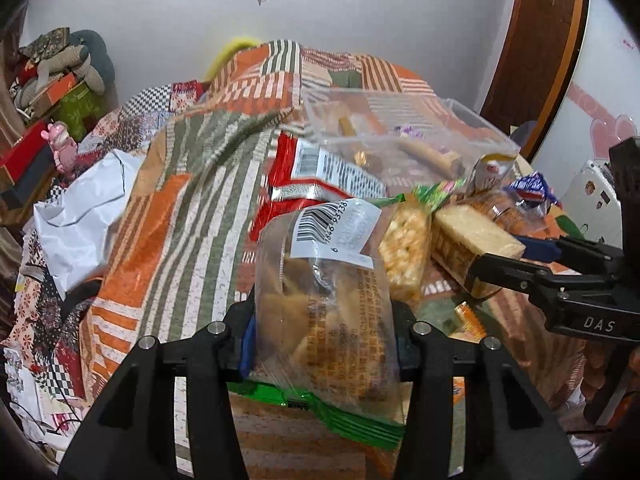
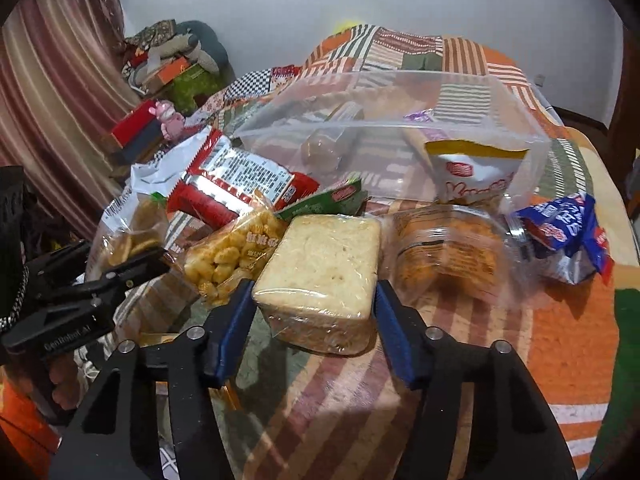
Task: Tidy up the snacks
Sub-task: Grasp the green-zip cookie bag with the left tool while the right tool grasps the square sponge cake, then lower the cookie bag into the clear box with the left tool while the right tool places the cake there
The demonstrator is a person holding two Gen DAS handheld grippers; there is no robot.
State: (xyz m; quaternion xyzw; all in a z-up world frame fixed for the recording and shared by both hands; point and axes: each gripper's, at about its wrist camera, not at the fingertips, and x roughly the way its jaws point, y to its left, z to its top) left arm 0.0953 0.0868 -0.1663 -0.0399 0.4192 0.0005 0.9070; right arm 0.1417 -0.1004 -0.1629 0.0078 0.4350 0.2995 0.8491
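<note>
My left gripper (image 1: 324, 320) is shut on a clear bag of biscuits (image 1: 324, 300) with a barcode label, held above the bed. My right gripper (image 2: 316, 296) is shut on a wrapped pale bread block (image 2: 320, 264); it also shows in the left wrist view (image 1: 476, 232). A clear plastic box (image 2: 384, 128) stands behind the pile, holding a yellow-white packet (image 2: 472, 176) and wrapped rolls. Loose snacks lie in front of it: a red packet (image 2: 240, 184), a puffed-corn bag (image 2: 228, 252), a cookie tub (image 2: 444, 252), a blue packet (image 2: 568, 236).
A patchwork quilt (image 1: 192, 208) covers the bed. A white plastic bag (image 1: 80, 224) lies at the left. Boxes and a pink toy (image 1: 62, 148) sit by the wall at the far left. A wooden door frame (image 1: 536, 52) stands at the right.
</note>
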